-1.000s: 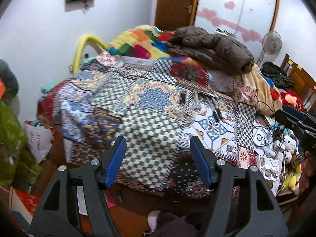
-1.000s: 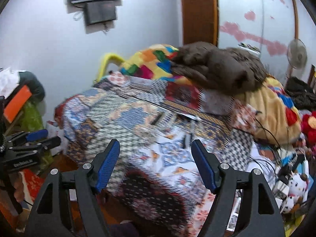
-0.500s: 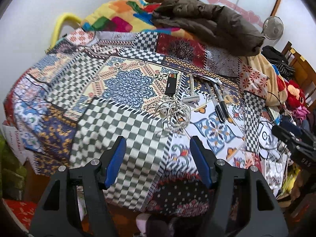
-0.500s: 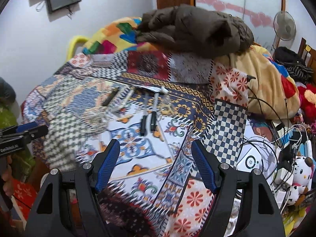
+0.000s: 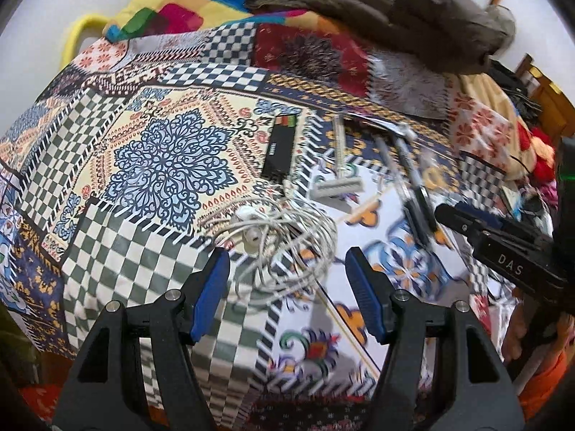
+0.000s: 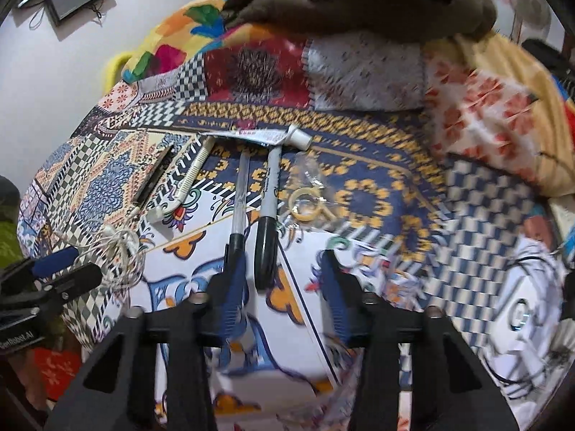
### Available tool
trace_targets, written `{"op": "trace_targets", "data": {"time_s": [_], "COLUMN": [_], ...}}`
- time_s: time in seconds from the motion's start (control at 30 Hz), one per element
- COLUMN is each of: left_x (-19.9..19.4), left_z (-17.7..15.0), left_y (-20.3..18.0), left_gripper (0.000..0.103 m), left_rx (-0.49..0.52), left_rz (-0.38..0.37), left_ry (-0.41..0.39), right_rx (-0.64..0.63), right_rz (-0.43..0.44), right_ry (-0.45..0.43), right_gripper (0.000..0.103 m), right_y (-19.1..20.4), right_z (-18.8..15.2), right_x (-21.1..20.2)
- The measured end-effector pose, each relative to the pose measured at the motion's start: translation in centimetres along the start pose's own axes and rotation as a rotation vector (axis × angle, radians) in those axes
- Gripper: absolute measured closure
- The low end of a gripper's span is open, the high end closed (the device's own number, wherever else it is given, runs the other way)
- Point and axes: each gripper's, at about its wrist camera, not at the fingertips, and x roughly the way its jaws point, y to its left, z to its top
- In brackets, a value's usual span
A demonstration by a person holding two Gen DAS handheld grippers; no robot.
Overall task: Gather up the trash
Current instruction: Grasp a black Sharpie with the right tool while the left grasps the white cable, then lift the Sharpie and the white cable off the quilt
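Left claw (image 5: 287, 283) released, poised over tangled white earphone cable (image 5: 284, 237) on bed quilt (image 5: 143, 258). Right claw (image 6: 284, 287) closing, nothing between fingers; black marker (image 6: 266, 230) at 12 o'clock, likely next pickup.

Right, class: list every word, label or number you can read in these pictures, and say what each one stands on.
"DAS" on the right gripper, in the left wrist view.
"...nRobot.AI" on the left gripper, cut off at the picture's edge.
Print on the marker: too blurred.
White lettering on the black bar: too small.
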Motion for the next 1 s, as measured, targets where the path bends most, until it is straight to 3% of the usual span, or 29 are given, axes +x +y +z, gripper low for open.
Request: {"op": "trace_targets", "data": {"time_s": [0.27,0.37,0.47,0.53,0.7,0.77,1.0], "left_x": [3.0,3.2,3.2,3.0,2.4,1.9,-2.0], "left_z": [0.3,0.1,0.0,-0.1,-0.4,-0.5,-1.3], "left_y": [0.0,-0.4,-0.5,-0.5,-0.7,-0.8,-0.9], "left_gripper": [0.037,0.037,0.037,0.045,0.089,0.099,0.101], "left_rx": [-0.017,-0.004,0.0,0.002,0.018,0.026,0.04], "left_rz": [0.028,0.042,0.045,0.031,-0.011,-0.018,-0.054], "left_ry": [0.015,-0.008,-0.019,-0.026,-0.015,-0.011,-0.036], "right_rx": [-0.01,-0.048,-0.056,-0.044,-0.008,-0.009,-0.031], "right_rz": [0.022,-0.018,-0.036,-0.021,0.025,0.02,-0.018], "right_ry": [-0.025,-0.046,-0.06,-0.045,-0.004,0.003,-0.016], "right_gripper": [0.08,0.089,0.09,0.09,0.09,0.09,0.09], "right_y": [0.6,1.3,1.5,1.2,1.0,1.3,2.4], "right_z": [0.7,0.8,0.6,0.6,-0.2,-0.6,-1.6], "right_x": [1.1,1.6,1.6,1.4,0.7,0.2,-2.7]}}
